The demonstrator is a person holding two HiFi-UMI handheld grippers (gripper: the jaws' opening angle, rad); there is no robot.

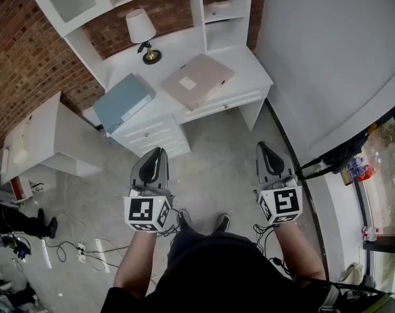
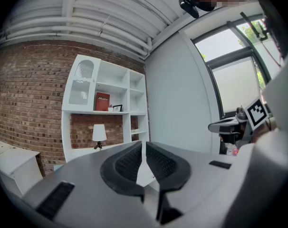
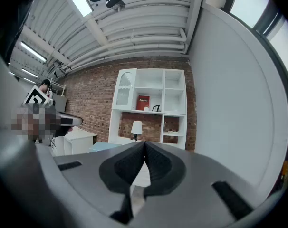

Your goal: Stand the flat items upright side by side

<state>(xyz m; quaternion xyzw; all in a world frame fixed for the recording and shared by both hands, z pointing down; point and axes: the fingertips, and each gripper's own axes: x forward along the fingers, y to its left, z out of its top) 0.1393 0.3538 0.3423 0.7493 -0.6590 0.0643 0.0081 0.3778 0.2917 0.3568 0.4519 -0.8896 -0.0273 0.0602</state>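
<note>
Left gripper (image 1: 160,151): held level over the floor, jaws shut, nothing between them.
Right gripper (image 1: 263,146): level, about the same height as the left and well apart from it, jaws shut, empty.
Shoes (image 1: 221,223): person's, on the floor between the two grippers.
Cables (image 1: 87,246): loose on the grey floor, low left.
Cabinet (image 1: 34,135): white, left of the desk.
Desk (image 1: 249,67): white, ahead of both grippers, drawers face the person.
Blue binder (image 1: 122,101): flat on the desk's left end, above the drawers.
Tan binder (image 1: 197,79): flat on the desk's right half, white label on top, just beside the blue one with a small gap.
Lamp (image 1: 143,32): white shade, dark base, at the desk's back, behind the binders.
Shelves (image 1: 214,12): white unit over the desk.
Red book (image 2: 102,101): upright on a shelf above the lamp.
Wall (image 1: 21,51): brick behind the desk, plain white at right.
</note>
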